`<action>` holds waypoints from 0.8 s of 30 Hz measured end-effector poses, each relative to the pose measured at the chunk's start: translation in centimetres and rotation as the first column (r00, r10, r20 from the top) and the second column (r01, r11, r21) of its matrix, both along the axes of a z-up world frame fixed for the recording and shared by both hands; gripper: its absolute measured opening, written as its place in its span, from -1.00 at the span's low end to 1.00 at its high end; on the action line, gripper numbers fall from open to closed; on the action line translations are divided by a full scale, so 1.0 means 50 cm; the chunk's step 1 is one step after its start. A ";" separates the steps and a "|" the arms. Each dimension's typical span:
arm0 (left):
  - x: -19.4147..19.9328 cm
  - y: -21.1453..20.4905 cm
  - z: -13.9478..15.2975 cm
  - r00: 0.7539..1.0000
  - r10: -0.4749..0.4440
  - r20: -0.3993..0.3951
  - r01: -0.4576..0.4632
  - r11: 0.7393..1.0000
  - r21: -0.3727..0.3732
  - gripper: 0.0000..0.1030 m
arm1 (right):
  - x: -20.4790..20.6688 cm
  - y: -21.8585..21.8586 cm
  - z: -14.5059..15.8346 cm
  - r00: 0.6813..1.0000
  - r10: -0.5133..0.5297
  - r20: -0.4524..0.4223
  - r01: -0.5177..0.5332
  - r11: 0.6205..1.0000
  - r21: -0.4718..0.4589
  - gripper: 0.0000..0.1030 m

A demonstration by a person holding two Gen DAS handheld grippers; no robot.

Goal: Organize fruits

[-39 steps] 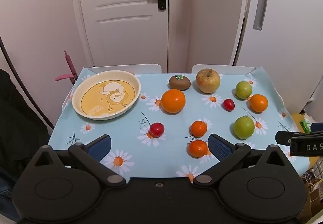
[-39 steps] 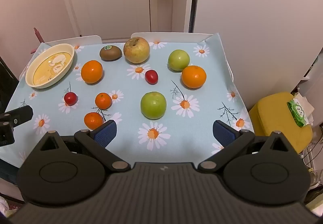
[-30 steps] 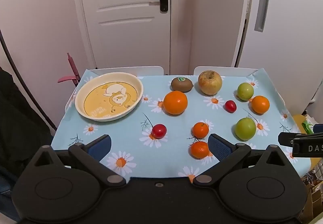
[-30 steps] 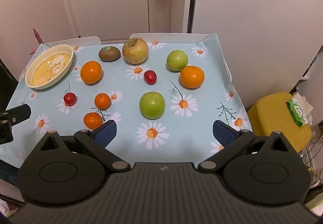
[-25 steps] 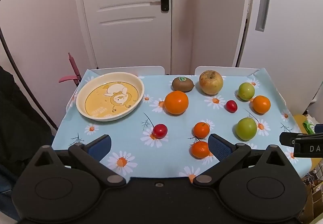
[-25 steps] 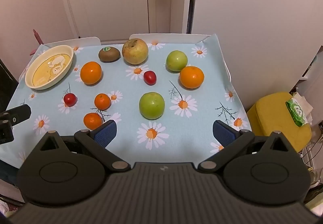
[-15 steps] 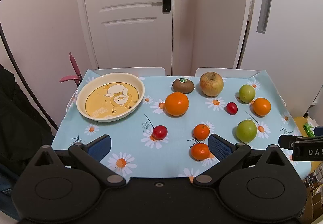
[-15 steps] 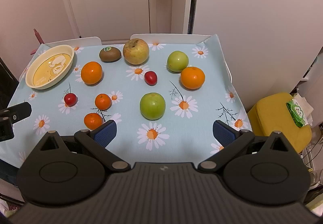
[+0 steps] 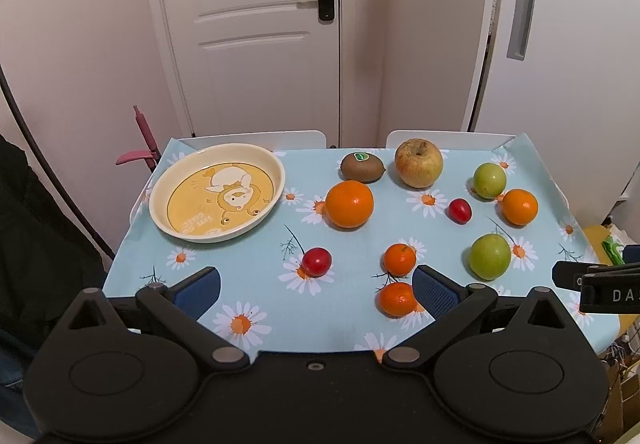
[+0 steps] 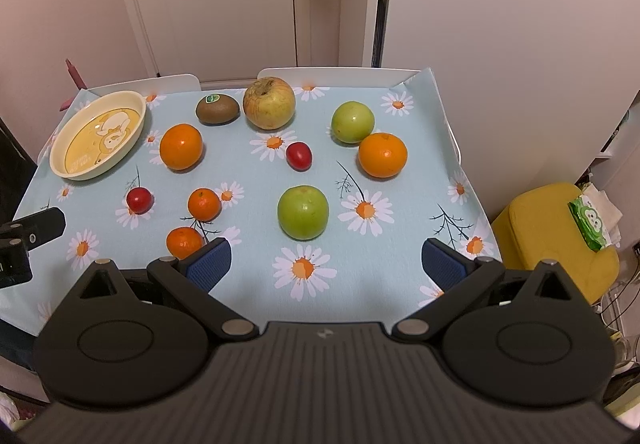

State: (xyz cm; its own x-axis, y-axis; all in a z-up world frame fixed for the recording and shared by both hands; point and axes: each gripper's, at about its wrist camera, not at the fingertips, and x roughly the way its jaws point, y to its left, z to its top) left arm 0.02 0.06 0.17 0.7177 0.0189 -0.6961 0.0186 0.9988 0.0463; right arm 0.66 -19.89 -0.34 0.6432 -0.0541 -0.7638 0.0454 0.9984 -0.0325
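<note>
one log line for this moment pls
left hand-held gripper open, empty | right hand-held gripper open, empty | plate empty | fruits on tablecloth

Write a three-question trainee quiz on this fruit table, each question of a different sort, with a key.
1. True or false: the cream-rimmed yellow cartoon dish already holds a fruit.
2. Multiple choice: what lies directly beside the brown stickered kiwi, on the side away from the dish? A) the yellow-red apple B) a banana C) a purple plum
3. Fill in: the left gripper and the right gripper are both ____ and hold nothing.

Key: 1 false, the dish is empty and all fruit sits on the daisy-print blue tablecloth; 2 A; 3 open.
</note>
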 end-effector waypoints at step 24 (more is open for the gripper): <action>-0.002 -0.014 0.007 1.000 -0.018 0.007 0.018 1.000 0.013 1.00 | -0.005 -0.003 0.002 1.000 -0.002 0.001 0.002 1.000 0.002 1.00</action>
State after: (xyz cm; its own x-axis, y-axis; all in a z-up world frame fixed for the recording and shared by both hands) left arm -0.10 -0.66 0.53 0.7231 0.0153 -0.6905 0.0358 0.9976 0.0596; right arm 0.43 -20.03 -0.24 0.6440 -0.0534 -0.7632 0.0472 0.9984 -0.0300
